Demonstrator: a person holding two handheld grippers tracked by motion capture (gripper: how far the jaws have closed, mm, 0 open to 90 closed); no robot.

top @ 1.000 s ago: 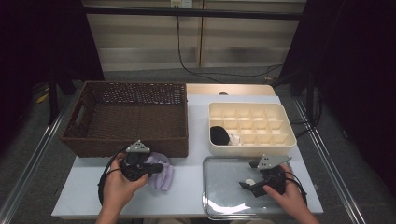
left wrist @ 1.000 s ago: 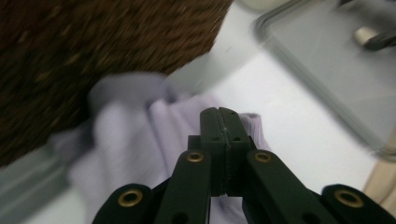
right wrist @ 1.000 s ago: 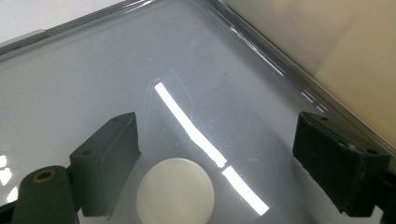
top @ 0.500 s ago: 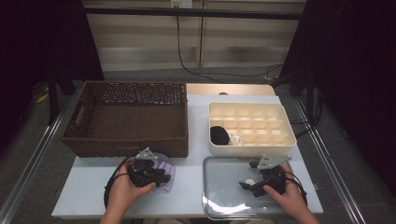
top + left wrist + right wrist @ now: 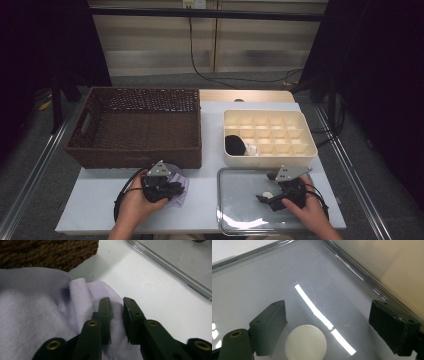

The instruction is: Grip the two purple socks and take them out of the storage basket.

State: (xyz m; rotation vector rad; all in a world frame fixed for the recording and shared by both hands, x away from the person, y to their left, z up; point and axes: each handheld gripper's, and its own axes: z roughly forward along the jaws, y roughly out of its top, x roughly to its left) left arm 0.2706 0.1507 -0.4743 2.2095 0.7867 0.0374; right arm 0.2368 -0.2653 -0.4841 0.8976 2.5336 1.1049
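The left gripper has its 2 black jaws nearly shut, pinching a fold of the soft lilac knitted cloth that lies on the white table just in front of the brown wicker basket, likely to lift it. The right gripper rests wide open over the clear plastic tray lid, straddling a small round white disc, probably waiting beside the cream compartment box.

High view looks forward and down over the whole table; left gripper view sits close above the cloth beside the basket, right gripper view close over the tray, both spots shared with the high view.
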